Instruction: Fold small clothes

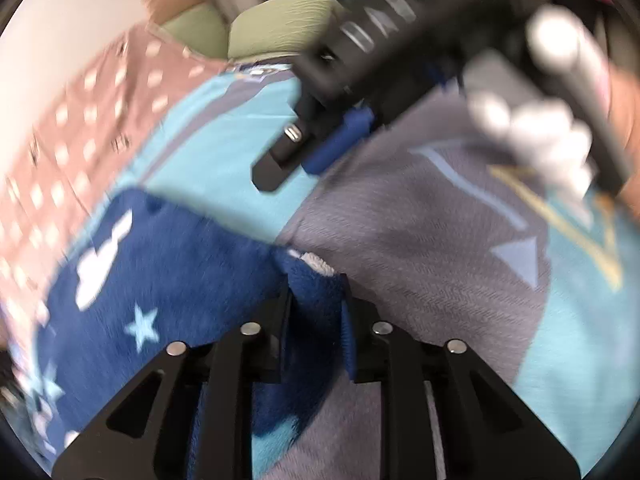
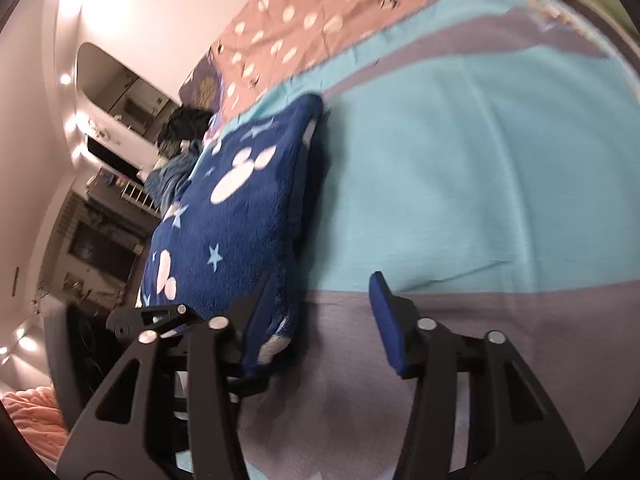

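Navy garment (image 2: 236, 216): thick, fuzzy fleece cloth, matt. Bedspread (image 2: 460, 168): flat woven cloth in turquoise and grey, matt, finely ribbed. Dotted pink sheet (image 2: 320, 12): smooth cloth. Left gripper (image 1: 316, 312): matt black plastic with shiny metal pins; blue pads (image 2: 386, 320) looked rubbery.

A pale wall (image 2: 36, 152) glowed under several small round lights (image 2: 65, 79). Against it stood what looked like dark shelving (image 2: 100, 240), blurred by the lens. A teal and grey blanket (image 2: 460, 168) covered the bed, over a pink dotted sheet (image 2: 304, 16). Green cushions (image 1: 280, 28) and a cardboard box (image 1: 180, 0) sat beyond it.
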Tool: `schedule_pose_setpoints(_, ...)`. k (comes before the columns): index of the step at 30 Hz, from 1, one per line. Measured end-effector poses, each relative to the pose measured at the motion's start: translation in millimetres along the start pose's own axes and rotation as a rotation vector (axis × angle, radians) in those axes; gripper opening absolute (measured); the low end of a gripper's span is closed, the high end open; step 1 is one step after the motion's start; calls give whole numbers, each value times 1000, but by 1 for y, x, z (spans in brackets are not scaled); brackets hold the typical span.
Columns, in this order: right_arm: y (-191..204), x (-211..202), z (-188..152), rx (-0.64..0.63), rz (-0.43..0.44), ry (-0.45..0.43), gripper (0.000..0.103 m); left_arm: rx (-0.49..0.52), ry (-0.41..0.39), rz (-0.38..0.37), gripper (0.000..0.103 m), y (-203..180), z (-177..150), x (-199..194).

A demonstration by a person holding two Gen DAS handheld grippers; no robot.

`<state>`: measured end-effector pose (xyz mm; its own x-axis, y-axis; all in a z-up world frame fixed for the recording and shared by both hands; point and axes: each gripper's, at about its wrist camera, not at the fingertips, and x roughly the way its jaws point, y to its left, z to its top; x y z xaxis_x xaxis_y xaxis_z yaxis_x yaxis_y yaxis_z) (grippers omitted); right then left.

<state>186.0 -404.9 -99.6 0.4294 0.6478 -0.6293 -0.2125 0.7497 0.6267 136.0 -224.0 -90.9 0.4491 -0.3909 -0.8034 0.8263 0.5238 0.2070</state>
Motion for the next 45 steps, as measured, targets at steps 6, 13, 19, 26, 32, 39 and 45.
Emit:
schedule_pose_setpoints(6, 13, 27, 1, -68, 38, 11, 53, -224, -24, -116, 19, 41, -13, -19)
schedule_pose_setpoints(13, 9, 29, -7, -111, -8, 5, 27, -270, -32, -116, 19, 43, -24, -25)
schedule_pose_setpoints(19, 20, 33, -10, -143, 108, 42, 36, -269, -34, -121, 20, 38, -28, -29)
schedule_pose_setpoints(26, 40, 58, -4, -155, 141, 114, 48, -172, 5, -62, 42, 14, -32, -29)
schedule_pose_setpoints(32, 24, 52, -9, -60, 161, 154, 40, -178, 11, -31, 33, 17, -33, -21)
schedule_pose_setpoints(39, 21, 45, -18, -16, 128, 130, 16, -193, -7, -84, 16, 15, -30, -16)
schedule_pose_setpoints(45, 17, 19, -36, 11, 22, 48, 15, -115, -13, -59, 17, -14, -19, -7)
